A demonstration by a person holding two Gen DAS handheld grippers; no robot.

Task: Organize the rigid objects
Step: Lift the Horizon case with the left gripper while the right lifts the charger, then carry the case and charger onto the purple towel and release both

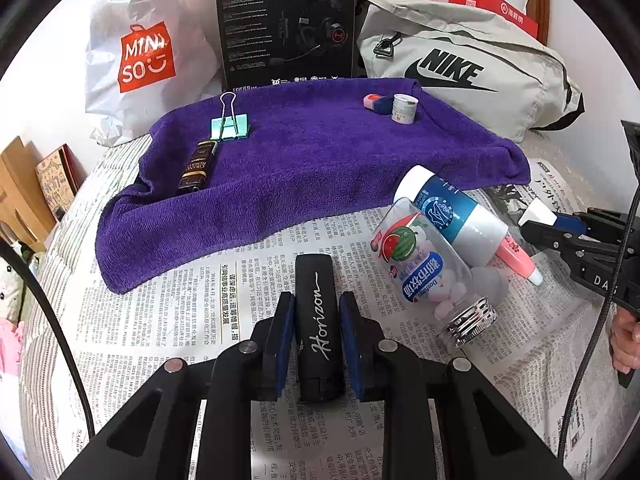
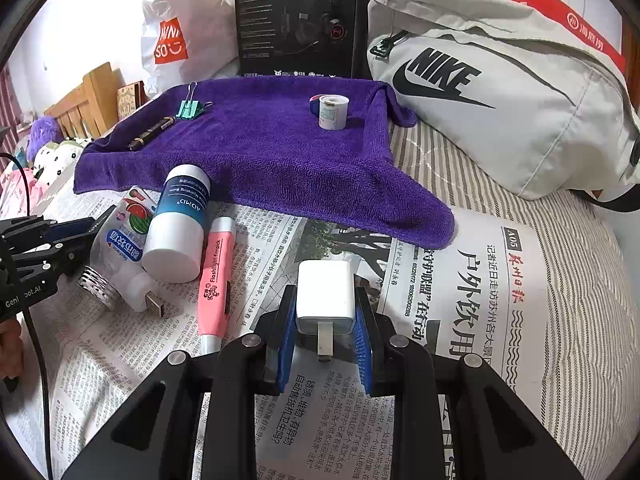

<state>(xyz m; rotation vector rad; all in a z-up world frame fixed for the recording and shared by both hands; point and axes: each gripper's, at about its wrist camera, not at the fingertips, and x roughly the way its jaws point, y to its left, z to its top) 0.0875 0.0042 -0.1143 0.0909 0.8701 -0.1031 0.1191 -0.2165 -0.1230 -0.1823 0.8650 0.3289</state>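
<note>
Newspaper [image 1: 168, 320] covers the near part of the striped bed, and a purple towel [image 1: 304, 168] lies across its far edge. Behind the towel, from left to right, stand a white Miniso bag [image 1: 136, 52], a black headset box [image 1: 286, 26] and a grey Nike bag [image 1: 472, 64].

On the towel there are four small things. At the far left a green binder clip [image 1: 231, 125] stands, and just near of it lies a dark lighter [image 1: 198, 167]. At the far right a small white roll [image 1: 404, 108] stands upright, touching a small blue and pink object [image 1: 376, 102] on its left.

On the newspaper, between the two grippers, a blue and white bottle [image 2: 180, 222] lies on its side, touching a clear candy bottle [image 2: 120, 240] on its left. A pink highlighter [image 2: 216, 284] lies just right of them, and a white USB adapter [image 2: 142, 292] lies near the candy bottle's metal cap.

The left gripper [image 1: 316, 312] has its jaws closed on a black Horizon stick [image 1: 319, 328], low over the newspaper. The right gripper [image 2: 326, 320] has its jaws closed on a white charger plug [image 2: 325, 296], with the metal prongs pointing toward the camera.
</note>
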